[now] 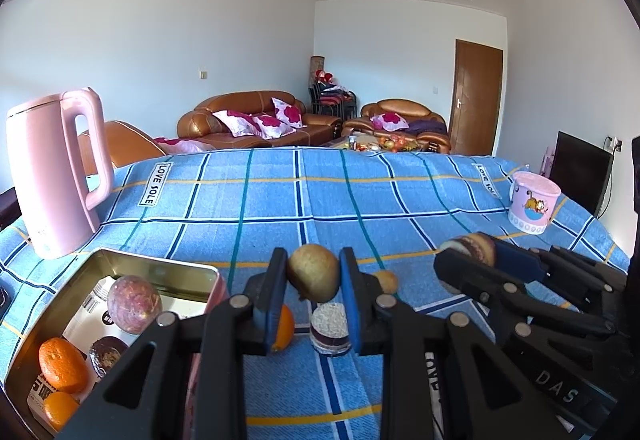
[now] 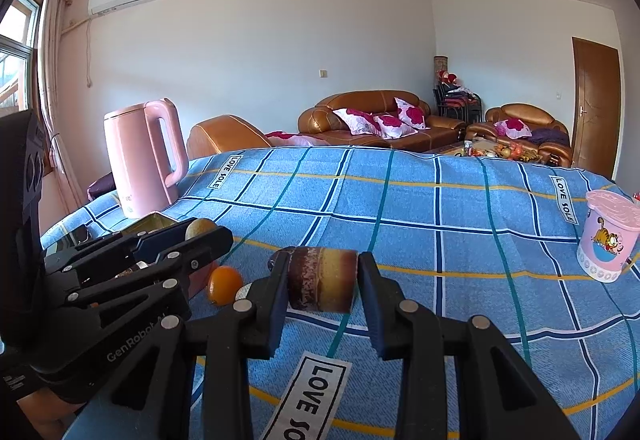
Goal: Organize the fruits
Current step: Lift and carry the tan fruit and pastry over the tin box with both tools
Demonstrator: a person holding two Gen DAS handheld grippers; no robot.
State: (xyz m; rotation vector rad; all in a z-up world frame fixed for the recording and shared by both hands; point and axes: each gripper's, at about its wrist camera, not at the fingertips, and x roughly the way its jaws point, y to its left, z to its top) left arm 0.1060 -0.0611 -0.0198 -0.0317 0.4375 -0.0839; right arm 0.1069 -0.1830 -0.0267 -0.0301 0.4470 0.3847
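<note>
My left gripper [image 1: 313, 276] is shut on a brown kiwi [image 1: 314, 272] and holds it above the blue checked cloth, just right of the gold tin [image 1: 160, 264]. The tin holds a passion fruit [image 1: 134, 304], two oranges [image 1: 62, 364] and a dark cut piece [image 1: 107, 354]. On the cloth below lie an orange [image 1: 285, 328], a cut purple cane piece [image 1: 330, 328] and a small brown fruit [image 1: 387, 280]. My right gripper [image 2: 323, 280] is shut on a brown-yellow cane piece [image 2: 323, 280], lifted above the cloth; it also shows in the left wrist view [image 1: 474, 248].
A pink kettle [image 1: 56, 171] stands behind the tin at the left. A pink cartoon cup [image 2: 610, 236] stands at the far right of the table. A dark phone [image 2: 76, 236] lies near the kettle. Sofas stand beyond the table.
</note>
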